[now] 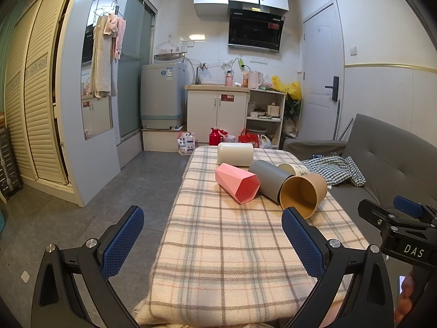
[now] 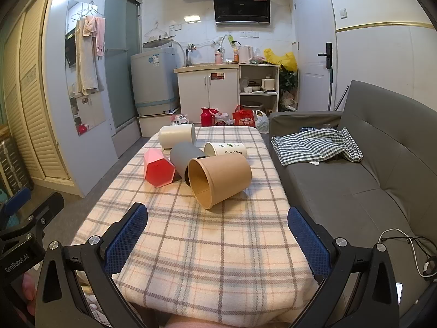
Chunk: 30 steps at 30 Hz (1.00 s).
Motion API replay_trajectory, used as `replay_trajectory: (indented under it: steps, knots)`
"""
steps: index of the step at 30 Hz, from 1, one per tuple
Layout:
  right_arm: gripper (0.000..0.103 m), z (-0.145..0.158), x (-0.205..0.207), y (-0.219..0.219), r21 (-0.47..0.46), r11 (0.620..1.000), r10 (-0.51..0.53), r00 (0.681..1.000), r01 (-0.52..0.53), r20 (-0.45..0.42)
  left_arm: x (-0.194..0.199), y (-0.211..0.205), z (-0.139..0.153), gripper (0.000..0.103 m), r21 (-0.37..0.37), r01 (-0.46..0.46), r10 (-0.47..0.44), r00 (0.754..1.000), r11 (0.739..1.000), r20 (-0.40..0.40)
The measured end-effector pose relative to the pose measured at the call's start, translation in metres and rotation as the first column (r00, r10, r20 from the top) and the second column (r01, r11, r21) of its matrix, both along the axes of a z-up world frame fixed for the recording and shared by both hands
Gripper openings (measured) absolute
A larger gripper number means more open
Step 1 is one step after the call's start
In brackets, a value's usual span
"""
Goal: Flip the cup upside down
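Brown cup (image 2: 220, 180) — lying on its side on the checked cloth (image 2: 207, 246) of the bench, mouth toward me, touching the grey cup (image 2: 185, 157). It lies ahead of my right gripper (image 2: 217, 235), apart from it, jaws spread wide and empty. My left gripper (image 1: 213, 237) — likewise wide, empty, cup ahead to its right.

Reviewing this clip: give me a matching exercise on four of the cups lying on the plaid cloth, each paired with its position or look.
Column 1:
1. brown paper cup
2. pink faceted cup
3. cream cup
4. grey cup

Column 2:
A. farthest from the claws, at the table's far end
B. on its side between the pink and brown cups
C. nearest, open mouth toward the cameras
D. leftmost of the cluster, angular sides

Pairs: 1-C, 2-D, 3-A, 4-B
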State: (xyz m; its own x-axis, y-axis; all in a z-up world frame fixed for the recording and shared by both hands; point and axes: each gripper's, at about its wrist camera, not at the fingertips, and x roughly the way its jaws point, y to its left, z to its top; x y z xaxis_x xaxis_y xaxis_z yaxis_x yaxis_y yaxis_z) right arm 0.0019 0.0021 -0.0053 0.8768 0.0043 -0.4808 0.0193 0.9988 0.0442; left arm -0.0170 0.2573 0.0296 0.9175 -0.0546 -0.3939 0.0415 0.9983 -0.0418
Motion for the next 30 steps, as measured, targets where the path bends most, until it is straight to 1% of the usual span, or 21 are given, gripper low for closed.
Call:
replay_trajectory:
  steps: [30]
  knots:
    - [0.103, -0.0029, 0.0015, 0.0016, -0.001, 1.0, 0.0, 1.0, 0.0, -0.002, -0.0002, -0.0007, 0.0003, 0.103, 0.0, 0.001, -0.001, 1.0, 1.0, -0.001]
